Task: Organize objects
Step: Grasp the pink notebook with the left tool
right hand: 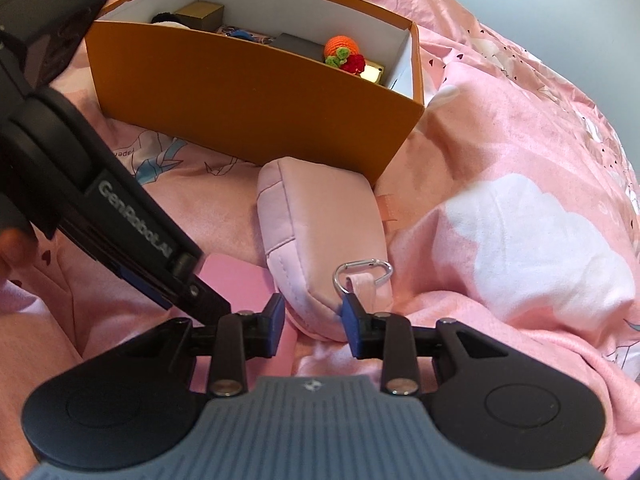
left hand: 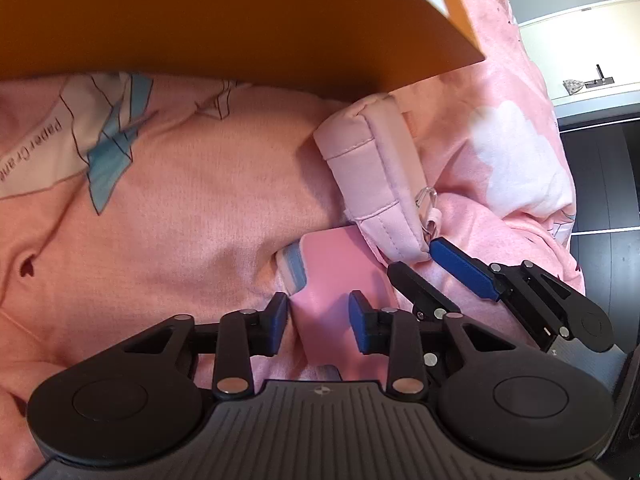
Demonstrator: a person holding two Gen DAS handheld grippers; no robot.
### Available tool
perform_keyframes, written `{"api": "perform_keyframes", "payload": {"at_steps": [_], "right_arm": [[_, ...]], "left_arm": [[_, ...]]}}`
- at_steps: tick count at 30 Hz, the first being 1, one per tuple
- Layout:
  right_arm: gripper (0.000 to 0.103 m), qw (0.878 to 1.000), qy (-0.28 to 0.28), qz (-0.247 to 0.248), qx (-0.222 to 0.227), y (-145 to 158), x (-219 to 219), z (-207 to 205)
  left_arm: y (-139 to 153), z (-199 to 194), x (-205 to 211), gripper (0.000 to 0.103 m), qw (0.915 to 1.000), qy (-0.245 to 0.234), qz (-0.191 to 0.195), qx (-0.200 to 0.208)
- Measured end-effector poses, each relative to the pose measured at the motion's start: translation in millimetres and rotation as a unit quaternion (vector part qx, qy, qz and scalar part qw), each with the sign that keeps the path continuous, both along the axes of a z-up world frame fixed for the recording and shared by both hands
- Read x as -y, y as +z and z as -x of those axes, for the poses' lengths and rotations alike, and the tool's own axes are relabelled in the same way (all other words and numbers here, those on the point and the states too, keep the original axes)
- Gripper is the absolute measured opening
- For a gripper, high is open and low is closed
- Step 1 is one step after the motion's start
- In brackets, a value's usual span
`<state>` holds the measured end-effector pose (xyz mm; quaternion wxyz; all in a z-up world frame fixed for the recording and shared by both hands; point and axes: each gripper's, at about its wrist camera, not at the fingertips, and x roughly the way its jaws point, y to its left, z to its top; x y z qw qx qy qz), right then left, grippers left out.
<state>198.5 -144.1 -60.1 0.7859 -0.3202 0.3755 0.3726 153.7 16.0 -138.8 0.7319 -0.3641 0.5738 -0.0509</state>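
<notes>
Bedding, a pink quilt point(right hand: 520, 128) printed with white clouds and paper cranes, fills both views. In the right wrist view the left gripper point(right hand: 200, 292) enters from the upper left as a black bar, its tip low over a flat pink card-like sheet point(right hand: 236, 284) at lower centre; whether it is spread or closed cannot be told from that view. In the left wrist view the left gripper point(left hand: 318, 320) shows its blue pads parted, released, with the flat pink sheet point(left hand: 336, 264) lying between and ahead of them.

To the right, a soft pale pink fabric pouch point(right hand: 320, 224) lies on the quilt with its long axis running from the upper centre of the frame down toward the camera. Its far end touches the front wall of an open orange cardboard box point(right hand: 248, 104); its near end, carrying a fabric loop and a silver carabiner clip point(right hand: 362, 272), points at the right gripper point(right hand: 314, 326). That gripper stands spread, gripping nothing, its pads on either side of the pouch's near end. In the left wrist view the pouch point(left hand: 372, 176) runs from upper centre down to the right, where the right gripper point(left hand: 424, 264) meets its clip end.

Inside the box, a gold block point(right hand: 200, 16) sits left and an orange crocheted ball point(right hand: 340, 46) right.
</notes>
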Motion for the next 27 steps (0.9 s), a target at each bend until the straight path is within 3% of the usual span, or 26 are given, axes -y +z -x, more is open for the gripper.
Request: {"api": "perform_keyframes", "payload": {"at_steps": [6, 7, 8, 9, 11, 14, 16, 17, 19, 21, 27], "right_arm": [[0.034, 0.999, -0.027, 0.018, 0.020, 1.6, 10.3, -7.2], [0.034, 0.999, -0.029, 0.013, 0.013, 2.2, 12.6, -9.2], [0.034, 0.999, -0.029, 0.008, 0.009, 2.9, 14.3, -10.4], [0.034, 1.000, -0.030, 0.006, 0.007, 3.4, 15.2, -10.8], [0.034, 1.000, -0.028, 0.007, 0.009, 3.0, 15.7, -9.6], [0.034, 1.000, -0.025, 0.008, 0.010, 2.9, 15.0, -10.1], [0.034, 1.000, -0.028, 0.004, 0.008, 3.3, 16.0, -11.0], [0.034, 1.000, -0.029, 0.002, 0.007, 2.8, 16.1, -11.4], [0.035, 1.000, -0.030, 0.001, 0.007, 1.7, 16.4, -11.1], [0.035, 1.000, -0.029, 0.002, 0.009, 1.1, 15.6, -10.3], [0.036, 1.000, -0.029, 0.002, 0.008, 0.7, 15.3, -10.5]], "left_arm": [[18.2, 4.4, 5.4, 0.025, 0.9988, -0.001, -0.041, 0.028], [20.0, 5.5, 4.8, 0.019, 0.9986, 0.001, -0.037, 0.037], [22.8, 5.7, 4.9, 0.006, 0.9985, -0.001, -0.018, 0.053], [25.8, 4.9, 6.2, 0.007, 0.9982, -0.007, -0.005, 0.059], [30.6, 0.9, 16.1, 0.008, 0.9972, -0.026, -0.046, 0.052], [17.5, -0.9, 17.2, 0.009, 0.9985, -0.019, -0.048, 0.017], [12.6, 1.6, 15.5, 0.020, 0.9981, -0.005, -0.061, -0.003], [9.9, 2.7, 12.2, 0.033, 0.9986, 0.001, -0.053, -0.009], [1.5, 6.0, 4.9, 0.034, 0.9995, 0.009, -0.024, -0.021], [-8.9, 5.6, 2.8, 0.044, 0.9992, 0.022, -0.001, -0.034], [-20.2, 5.3, 2.6, 0.045, 0.9973, 0.035, 0.053, -0.035]]}}
